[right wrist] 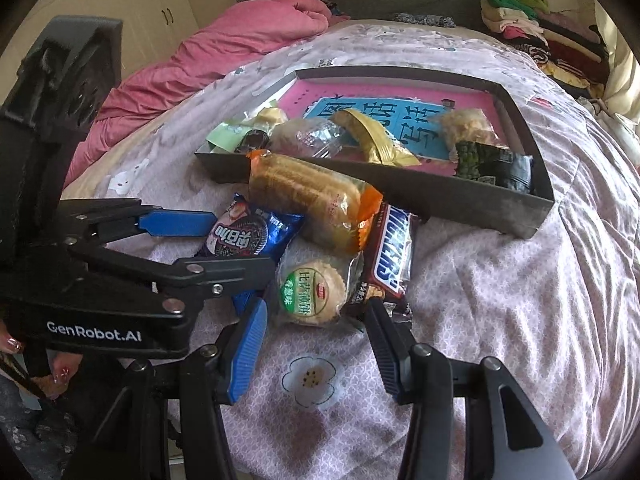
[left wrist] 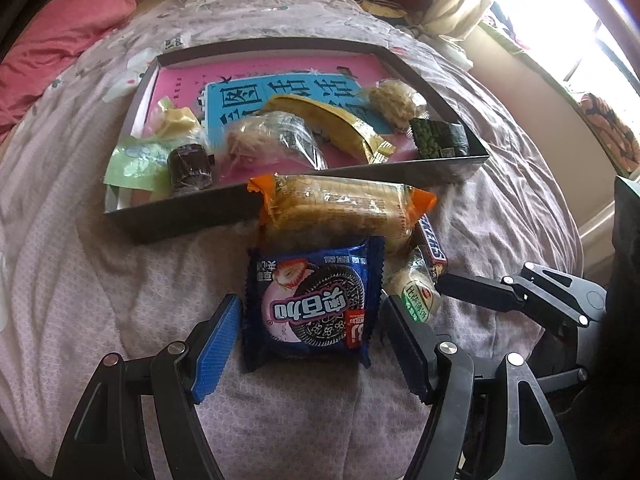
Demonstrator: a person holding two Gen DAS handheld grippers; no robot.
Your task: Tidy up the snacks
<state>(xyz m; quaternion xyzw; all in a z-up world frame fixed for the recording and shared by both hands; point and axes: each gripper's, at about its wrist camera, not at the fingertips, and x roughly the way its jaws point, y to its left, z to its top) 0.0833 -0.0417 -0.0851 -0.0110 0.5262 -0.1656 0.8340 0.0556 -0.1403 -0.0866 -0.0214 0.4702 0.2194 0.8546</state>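
Observation:
A blue Oreo pack [left wrist: 314,306] lies on the bed between the fingers of my open left gripper [left wrist: 310,340]; the pads are beside it and not pressing. It also shows in the right wrist view [right wrist: 250,236]. Behind it lie an orange-ended cracker pack [left wrist: 340,204] [right wrist: 308,200], a Snickers bar [right wrist: 390,254] and a round biscuit pack [right wrist: 314,290]. My right gripper [right wrist: 316,338] is open, its fingers on either side of the near edge of the round biscuit pack. A dark tray [left wrist: 280,208] [right wrist: 500,212] holds several snacks.
The tray has a pink and blue bottom. A pink quilt [right wrist: 224,48] is bunched at the far left of the bed. Folded clothes [right wrist: 532,28] are piled at the far right. A window [left wrist: 580,40] is on the right.

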